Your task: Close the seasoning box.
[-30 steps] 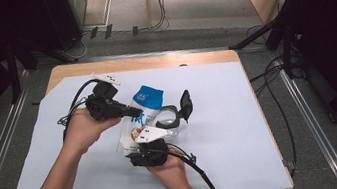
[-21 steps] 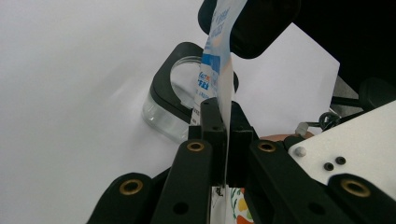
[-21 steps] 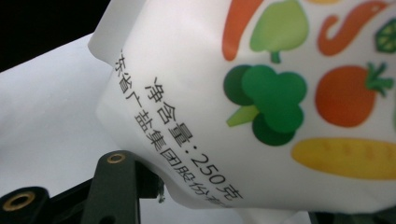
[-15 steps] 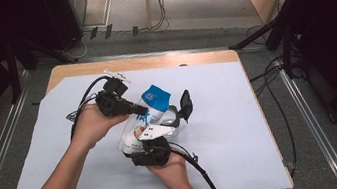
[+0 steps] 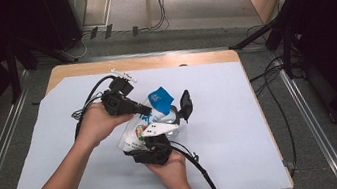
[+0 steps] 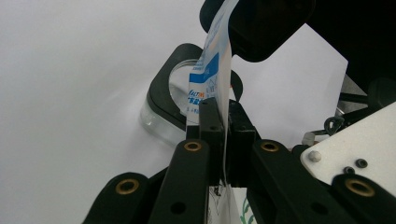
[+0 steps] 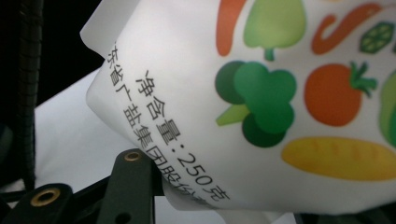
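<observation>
Salt bag [image 5: 144,124]: you are holding it just above the white sheet [image 5: 242,129], beside the clear container [image 6: 161,119]. Left gripper [image 5: 144,111] is pinching its blue top edge; right gripper [image 5: 155,136], jaws just closing, is clasping its body. Keep both grips steady, tilting slowly.

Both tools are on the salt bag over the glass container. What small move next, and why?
Probably tip the salt bag a little toward the glass container: the left tool pinches its blue top edge, the right tool grips its body, with the container just beyond.
</observation>
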Available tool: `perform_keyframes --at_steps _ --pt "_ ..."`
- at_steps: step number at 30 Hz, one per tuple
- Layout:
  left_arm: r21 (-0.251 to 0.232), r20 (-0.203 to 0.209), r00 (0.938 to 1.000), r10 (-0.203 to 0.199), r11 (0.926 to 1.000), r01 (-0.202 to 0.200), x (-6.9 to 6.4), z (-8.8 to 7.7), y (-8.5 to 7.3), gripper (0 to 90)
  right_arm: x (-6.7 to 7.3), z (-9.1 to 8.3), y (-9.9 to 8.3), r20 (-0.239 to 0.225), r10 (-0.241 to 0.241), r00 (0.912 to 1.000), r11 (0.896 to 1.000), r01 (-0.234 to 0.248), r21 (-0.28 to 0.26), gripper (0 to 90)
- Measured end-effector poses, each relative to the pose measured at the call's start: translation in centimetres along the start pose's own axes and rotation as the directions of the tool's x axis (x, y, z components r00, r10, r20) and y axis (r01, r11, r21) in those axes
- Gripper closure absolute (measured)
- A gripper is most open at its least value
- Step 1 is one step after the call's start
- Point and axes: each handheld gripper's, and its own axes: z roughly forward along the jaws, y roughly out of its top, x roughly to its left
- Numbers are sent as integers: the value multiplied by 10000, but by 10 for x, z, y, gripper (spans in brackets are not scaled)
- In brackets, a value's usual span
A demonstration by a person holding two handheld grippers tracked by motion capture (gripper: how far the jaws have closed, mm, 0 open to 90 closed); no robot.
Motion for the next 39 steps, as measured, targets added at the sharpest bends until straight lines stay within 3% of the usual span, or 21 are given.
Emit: perform_keyframes --at_steps 8,15,21,26,34,39 --pt "-91 102 9999 -67 9999 68 1 2 0 841 -3 -5 3 -373 636 9973 9972 -649 -360 582" --pt "84 -136 9999 26 10000 -25 -2 6 0 900 -2 -4 4 -275 447 9986 9986 -455 -282 570" --pt "28 -241 9996 -141 9999 142 -4 8 2 900 -1 -3 4 -253 376 9990 9991 -381 -199 520" --pt "55 -311 9995 -97 9999 98 -4 9 3 900 -3 -4 6 -332 658 9973 9975 -666 -240 576" --pt "38 2 9999 -127 9999 127 -2 8 0 850 -4 -7 7 -714 1247 9896 9905 -1284 -492 593" --pt "65 30 9998 -173 9998 173 -2 5 -3 845 -4 -7 7 -697 1267 9895 9898 -1307 -561 593"
